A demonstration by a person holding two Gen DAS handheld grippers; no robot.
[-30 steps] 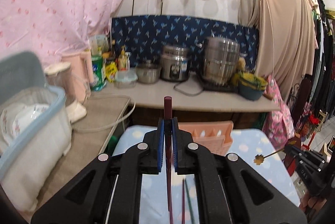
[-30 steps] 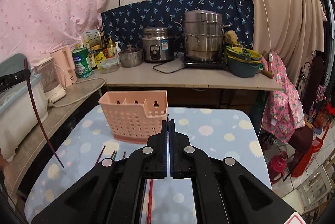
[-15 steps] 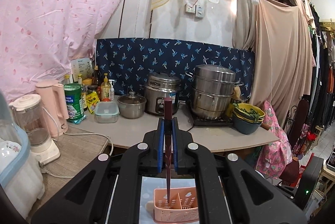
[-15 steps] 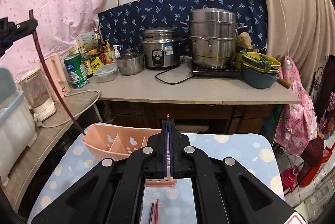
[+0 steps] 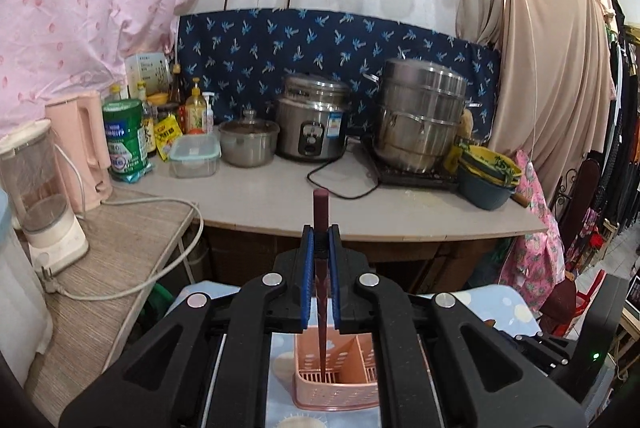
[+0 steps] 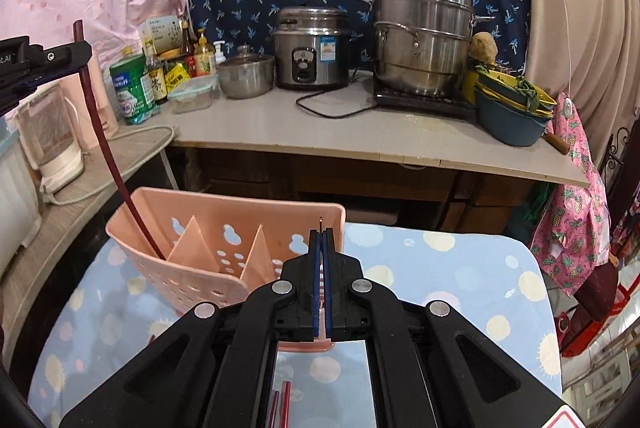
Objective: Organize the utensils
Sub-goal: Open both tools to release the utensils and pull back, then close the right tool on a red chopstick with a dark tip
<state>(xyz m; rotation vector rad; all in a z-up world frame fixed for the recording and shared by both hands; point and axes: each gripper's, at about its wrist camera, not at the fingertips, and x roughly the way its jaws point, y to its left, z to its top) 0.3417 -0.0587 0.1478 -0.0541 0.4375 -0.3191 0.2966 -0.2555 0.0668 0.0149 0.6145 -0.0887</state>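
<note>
- The left gripper (image 5: 320, 248) has its jaws clamped on a dark red chopstick (image 5: 320, 268), which stands nearly upright; its blunt top pokes out above the blue pads and its thin tip reaches down into the pink utensil basket (image 5: 344, 384).
- Seen from the right wrist camera, that chopstick (image 6: 105, 143) enters the basket's leftmost compartment, against the left wall of the basket (image 6: 192, 268).
- The right gripper (image 6: 321, 240) has its jaws pressed together, with only a thin sliver of something showing above the pads; what it is cannot be told. It hovers at the basket's right end.
- The basket stands on the table (image 6: 460, 268) with a blue spotted cloth.
- More red chopsticks (image 6: 284, 402) lie on the cloth on the near side of the basket.
- Beyond the basket, a counter carries a rice cooker (image 6: 312, 47) and a steel steamer pot (image 6: 424, 31).
</note>
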